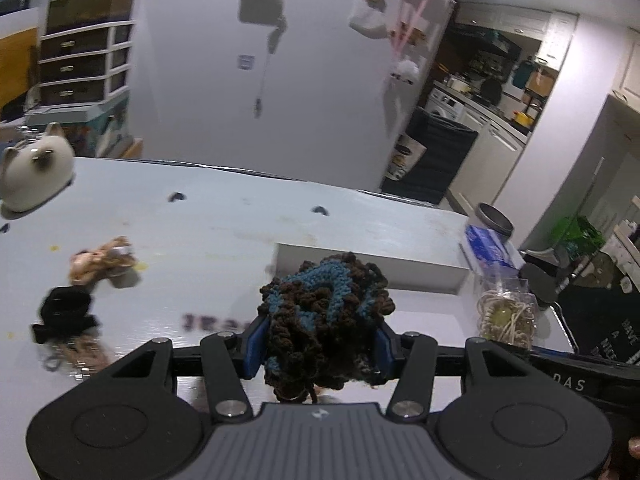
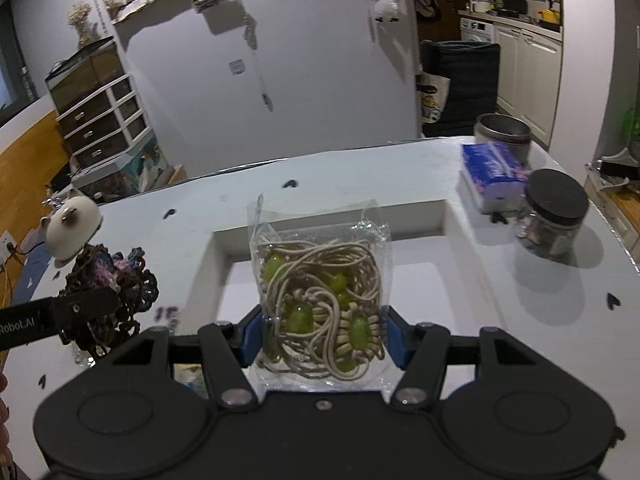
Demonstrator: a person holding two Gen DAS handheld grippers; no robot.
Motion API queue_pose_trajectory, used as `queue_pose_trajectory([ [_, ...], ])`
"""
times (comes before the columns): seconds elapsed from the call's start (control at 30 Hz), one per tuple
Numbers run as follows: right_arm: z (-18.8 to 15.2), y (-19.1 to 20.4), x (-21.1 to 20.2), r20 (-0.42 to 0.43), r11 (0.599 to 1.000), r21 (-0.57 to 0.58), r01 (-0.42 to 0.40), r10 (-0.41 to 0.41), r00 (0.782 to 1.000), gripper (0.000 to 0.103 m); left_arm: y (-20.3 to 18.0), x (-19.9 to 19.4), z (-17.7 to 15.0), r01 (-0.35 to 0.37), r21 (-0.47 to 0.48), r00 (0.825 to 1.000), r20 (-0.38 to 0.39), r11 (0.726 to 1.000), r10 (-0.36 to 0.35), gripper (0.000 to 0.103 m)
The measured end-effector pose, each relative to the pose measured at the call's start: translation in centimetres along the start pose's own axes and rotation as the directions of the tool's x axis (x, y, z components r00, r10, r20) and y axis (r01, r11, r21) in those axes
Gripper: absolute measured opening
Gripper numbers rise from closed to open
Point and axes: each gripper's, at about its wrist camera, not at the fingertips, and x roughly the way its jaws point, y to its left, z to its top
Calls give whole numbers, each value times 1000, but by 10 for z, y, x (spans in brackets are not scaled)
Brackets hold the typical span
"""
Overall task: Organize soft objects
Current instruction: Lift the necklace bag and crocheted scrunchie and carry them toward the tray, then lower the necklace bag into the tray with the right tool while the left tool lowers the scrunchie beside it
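Observation:
My left gripper (image 1: 318,346) is shut on a brown and teal crocheted piece (image 1: 324,304), held above the white table near the white box (image 1: 372,266). The same piece shows at the left in the right wrist view (image 2: 110,280). My right gripper (image 2: 322,338) is shut on a clear bag of beige cords with green beads (image 2: 320,300), held over the open white box (image 2: 448,216). The bag also shows in the left wrist view (image 1: 506,312). A tan soft item (image 1: 102,260) and a black soft item (image 1: 64,314) lie on the table at the left.
A white cat-shaped figure (image 1: 34,168) stands at the table's far left. A blue tissue pack (image 2: 494,172), a metal tin (image 2: 502,130) and a black-lidded jar (image 2: 554,216) stand at the right. A white cabinet and drawers stand beyond the table.

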Motion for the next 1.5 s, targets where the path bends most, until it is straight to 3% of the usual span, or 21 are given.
queue_pose_trajectory([
  [0.27, 1, -49, 3, -29, 999, 20, 28, -27, 999, 61, -46, 29, -7, 83, -3, 995, -61, 997, -83, 53],
  [0.53, 1, -88, 8, -60, 997, 46, 61, -58, 996, 61, -83, 69, -21, 178, -22, 968, -177, 984, -179, 53],
  [0.63, 1, -98, 10, -76, 996, 52, 66, -62, 995, 61, -92, 88, -27, 223, -63, 944, -236, 973, -232, 53],
  [0.83, 0, -110, 14, -104, 996, 54, 72, -66, 992, 61, -105, 130, -48, 304, -178, 855, -382, 936, -351, 53],
  [0.93, -1, -113, 17, -116, 996, 52, 66, -60, 991, 61, -106, 146, -57, 301, -219, 829, -421, 928, -368, 53],
  [1.03, -2, -113, 21, -139, 998, 52, 46, -38, 990, 61, -106, 160, -62, 265, -220, 828, -447, 939, -338, 53],
  [1.13, -3, -112, 29, -176, 999, 48, 24, -15, 984, 61, -100, 168, -67, 198, -203, 846, -458, 959, -272, 54],
  [1.37, -8, -107, 51, -282, 998, 63, 7, 11, 959, 64, -88, 165, -63, 155, -201, 868, -440, 967, -231, 54],
  [1.47, -9, -109, 51, -290, 997, 70, 17, 4, 957, 81, -88, 166, -62, 159, -196, 865, -444, 968, -232, 55],
  [1.5, -8, -109, 49, -282, 997, 68, 21, -1, 959, 82, -89, 167, -62, 161, -192, 864, -447, 968, -232, 56],
])
